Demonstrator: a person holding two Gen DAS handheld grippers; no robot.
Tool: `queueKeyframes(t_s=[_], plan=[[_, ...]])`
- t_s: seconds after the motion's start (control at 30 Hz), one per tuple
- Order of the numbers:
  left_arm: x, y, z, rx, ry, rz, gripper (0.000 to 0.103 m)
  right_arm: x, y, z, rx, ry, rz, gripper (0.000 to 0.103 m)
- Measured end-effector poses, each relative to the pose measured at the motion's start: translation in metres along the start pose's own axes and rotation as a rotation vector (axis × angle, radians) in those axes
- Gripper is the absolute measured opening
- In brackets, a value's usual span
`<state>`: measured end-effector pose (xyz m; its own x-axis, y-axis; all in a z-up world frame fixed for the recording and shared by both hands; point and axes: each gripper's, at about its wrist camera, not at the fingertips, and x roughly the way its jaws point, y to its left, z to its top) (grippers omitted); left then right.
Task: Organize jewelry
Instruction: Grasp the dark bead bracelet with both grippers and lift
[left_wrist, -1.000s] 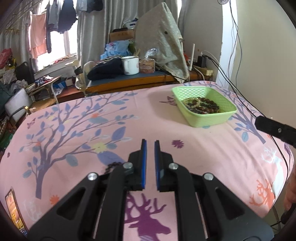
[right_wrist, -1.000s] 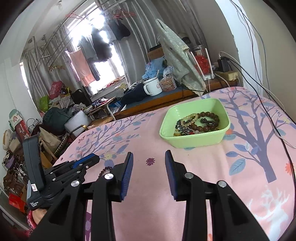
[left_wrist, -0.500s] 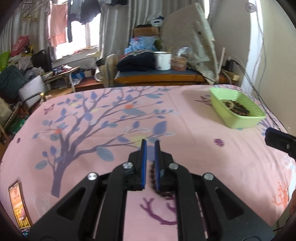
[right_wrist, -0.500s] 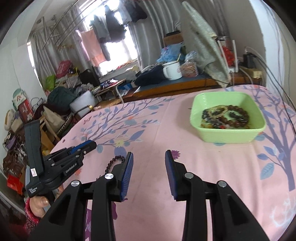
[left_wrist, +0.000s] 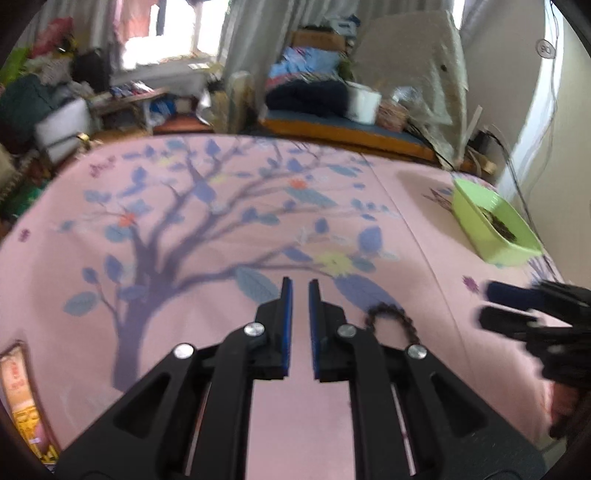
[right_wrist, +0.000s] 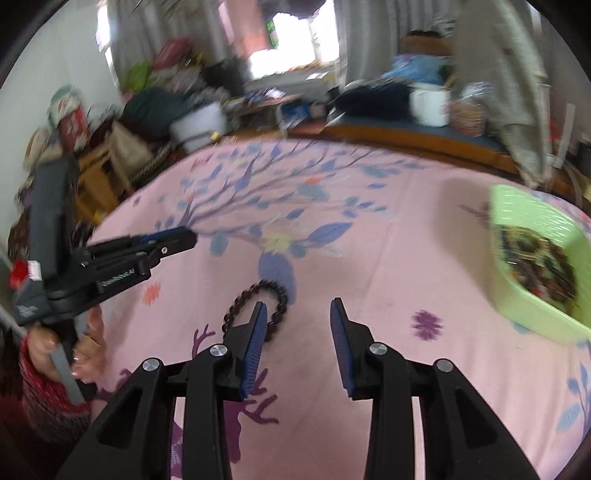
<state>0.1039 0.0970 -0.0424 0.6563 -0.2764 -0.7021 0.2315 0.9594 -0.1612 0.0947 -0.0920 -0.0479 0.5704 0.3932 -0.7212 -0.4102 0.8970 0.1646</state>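
Two wrist views of a jewelry-sorting task on a desk (right_wrist: 388, 258) covered with a pink tree-print cloth. A dark beaded bracelet (right_wrist: 258, 295) lies loose on the cloth, well apart from the green tray (right_wrist: 532, 306) at the right, which already holds a heap of beaded pieces.

Right hand-held gripper (right_wrist: 297, 325): fingers spread wide, empty, hovering just short of the bracelet; its left finger overlaps the near arc of the loop in this view, so contact cannot be ruled out.

Left hand-held gripper (left_wrist: 297, 291): fingers drawn near to each other with a narrow gap between the blue pads, nothing between them. In the left wrist view the bracelet (left_wrist: 391, 321) lies just to the right of this gripper's fingers, partly hidden behind the right one. The right gripper's fingertips (left_wrist: 509, 291) show blurred at the frame's right edge.

Step in hand, as judged: the approach to the last loose bracelet, before any grasp. The next move calls for shifting the right gripper leftward so that one strand of the loop sits between the fingers, lowering to the cloth, and closing on the beads without pinching the fabric. Transfer to the tray follows. Both views are motion-blurred, so fine bead detail is not legible.
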Motion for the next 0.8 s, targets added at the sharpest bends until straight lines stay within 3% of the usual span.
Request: queueKeyframes(t_s=[0.13, 0.27, 0.33, 0.5, 0.57, 0.6, 0.67, 0.8], plan=[[0.012, -0.021, -0.009, 0.063, 0.077, -0.16, 0.008, 0.028, 0.005, 0.002, -0.02, 0.058, 0.037, 0.001], [0.025, -0.036, -0.017, 0.098, 0.123, -0.213, 0.008, 0.042, 0.007, 0.007, -0.046, 0.084, 0.04, 0.0], [0.034, -0.038, -0.022, 0.095, 0.152, -0.21, 0.008, 0.046, 0.007, 0.009, -0.059, 0.091, 0.044, 0.0], [0.034, -0.038, -0.024, 0.103, 0.132, -0.211, 0.008, 0.066, 0.009, 0.012, -0.092, 0.105, 0.049, 0.0], [0.031, -0.036, -0.025, 0.087, 0.114, -0.175, 0.01, 0.067, 0.008, 0.013, -0.096, 0.098, 0.048, 0.0], [0.03, -0.033, -0.025, 0.073, 0.107, -0.127, 0.021, 0.067, 0.006, 0.014, -0.086, 0.098, 0.055, 0.0], [0.029, -0.027, -0.025, 0.047, 0.096, -0.099, 0.032, 0.067, 0.001, 0.013, -0.08, 0.09, 0.069, 0.0], [0.035, -0.033, -0.027, 0.081, 0.107, -0.077, 0.032, 0.064, 0.0, 0.009, -0.087, 0.071, 0.066, 0.0]])
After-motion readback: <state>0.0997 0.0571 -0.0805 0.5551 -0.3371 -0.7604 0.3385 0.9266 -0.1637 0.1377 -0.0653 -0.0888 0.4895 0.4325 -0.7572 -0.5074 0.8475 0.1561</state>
